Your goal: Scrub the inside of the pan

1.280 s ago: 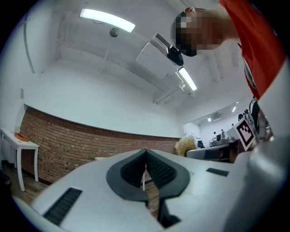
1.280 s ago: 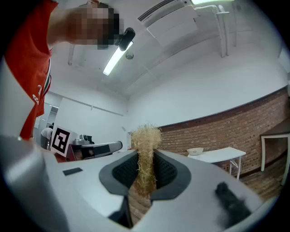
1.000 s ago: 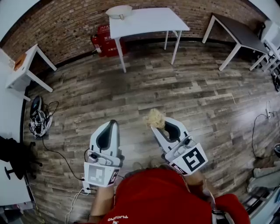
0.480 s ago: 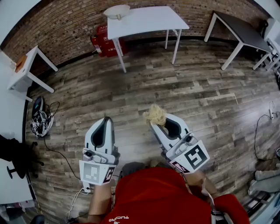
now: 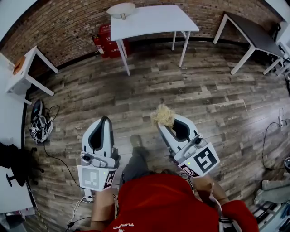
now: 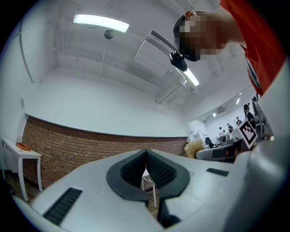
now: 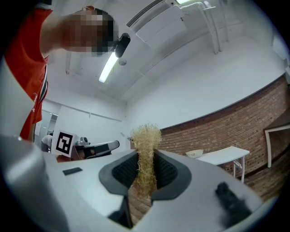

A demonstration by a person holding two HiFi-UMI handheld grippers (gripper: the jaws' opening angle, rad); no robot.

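A pale, shallow pan (image 5: 121,10) rests on the left end of a white table (image 5: 158,20) by the brick wall, far ahead of both grippers. In the right gripper view the pan (image 7: 195,153) shows small on that table. My right gripper (image 5: 165,123) is shut on a straw-coloured scrubber (image 5: 162,115), whose tuft (image 7: 146,136) sticks up between the pads, with the right gripper (image 7: 146,168) pointing level. My left gripper (image 5: 104,120) is held over the wood floor, and the left gripper (image 6: 146,159) has its jaws shut with nothing between them.
Red fire extinguishers (image 5: 107,41) stand under the table's left side. A dark table (image 5: 252,32) is at the far right, a small white table (image 5: 23,69) at the left. A bag and cables (image 5: 40,123) lie on the floor at left. The person's shoe (image 5: 136,140) is between the grippers.
The person has stepped forward, a leg and shoe now showing between the grippers. The left gripper has drifted left. The right gripper still holds the scrubber.
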